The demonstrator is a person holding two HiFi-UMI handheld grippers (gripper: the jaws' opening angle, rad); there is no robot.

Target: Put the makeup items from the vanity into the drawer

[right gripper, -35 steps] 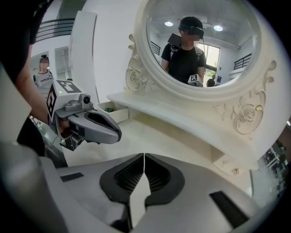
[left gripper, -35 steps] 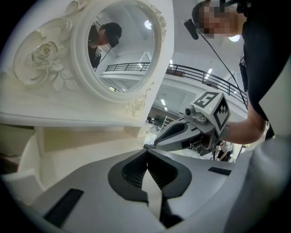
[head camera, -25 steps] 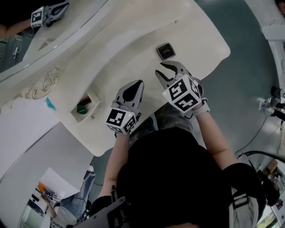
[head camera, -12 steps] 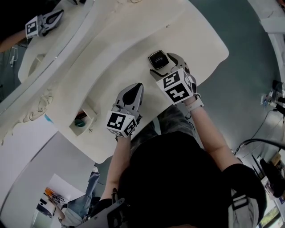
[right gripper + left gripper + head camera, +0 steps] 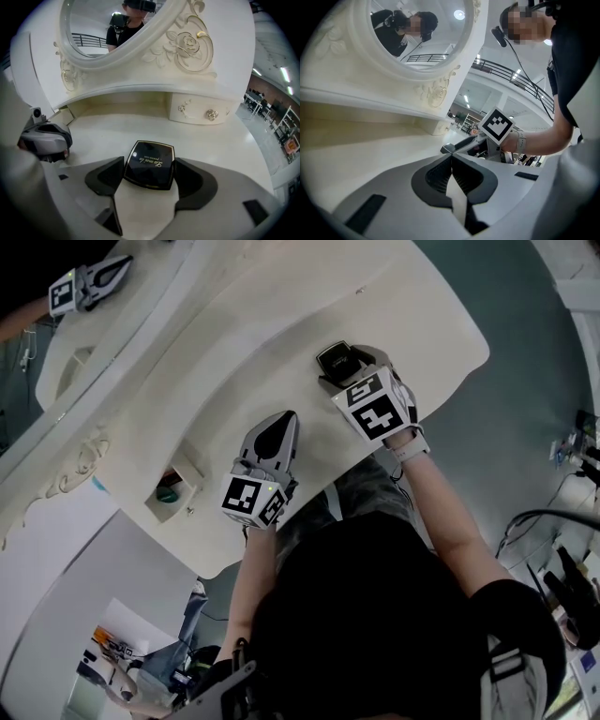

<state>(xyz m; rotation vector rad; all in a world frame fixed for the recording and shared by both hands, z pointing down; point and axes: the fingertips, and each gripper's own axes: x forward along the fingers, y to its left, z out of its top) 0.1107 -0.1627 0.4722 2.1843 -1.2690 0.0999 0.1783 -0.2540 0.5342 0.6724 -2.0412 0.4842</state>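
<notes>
Compact: the black square compact (image 5: pixel 149 164) lies flat on the pale vanity top (image 5: pixel 281 324), lid shut. It sits in the upper middle of the head view and at the bottom centre of the right gripper view.
Right gripper: your right gripper (image 5: pixel 349 367) points steeply down over the compact. Its jaws have just been opening and now stand wide apart, with the compact between them and one pad just beside each of its side edges. The compact rests on the top, not lifted. No view shows whether the pads touch it.
Left gripper: your left gripper (image 5: pixel 279 427) is below and left of the right one in the head view, apart from the compact. Its jaws are closed tip to tip with nothing between them.
Open drawer: a small drawer (image 5: pixel 200 465) stands pulled out at the left of the head view, below and left of your left gripper. A green item (image 5: pixel 169 493) lies inside it.
Closed drawer: a drawer front with two knobs (image 5: pixel 197 112) sits behind the compact, right of centre in the right gripper view.
Mirror: the carved mirror (image 5: pixel 108 28) fills the upper left of that view.
</notes>
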